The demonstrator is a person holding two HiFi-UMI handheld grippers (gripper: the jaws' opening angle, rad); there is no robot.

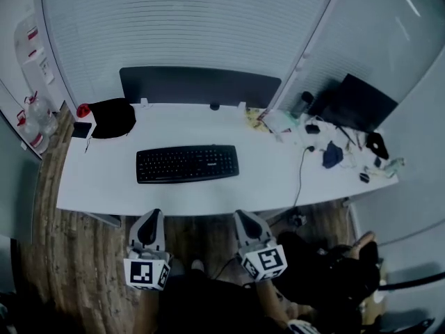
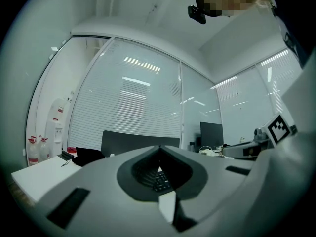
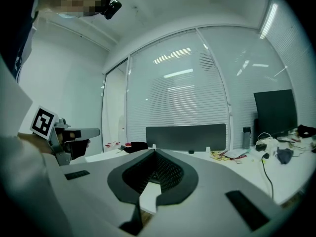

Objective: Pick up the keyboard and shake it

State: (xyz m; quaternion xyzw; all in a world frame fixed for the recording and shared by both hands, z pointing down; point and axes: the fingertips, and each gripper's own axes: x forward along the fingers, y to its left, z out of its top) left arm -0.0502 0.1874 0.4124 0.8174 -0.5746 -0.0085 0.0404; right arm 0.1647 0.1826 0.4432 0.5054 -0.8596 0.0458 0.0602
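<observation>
A: Task item, count?
B: One black keyboard [image 1: 187,163], flat at centre frame on the white worktop [image 1: 271,179].
A: Grippers?
B: Two (both low in the frame, short of the worktop's near edge). Left gripper [image 1: 154,214]: jaws together, empty. Right gripper [image 1: 240,216]: likewise closed on nothing. One monitor [image 1: 361,103], upper right.

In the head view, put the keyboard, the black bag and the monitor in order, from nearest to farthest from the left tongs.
1. keyboard, desk middle, just ahead of the left tongs.
2. black bag, back left.
3. monitor, far right.
</observation>
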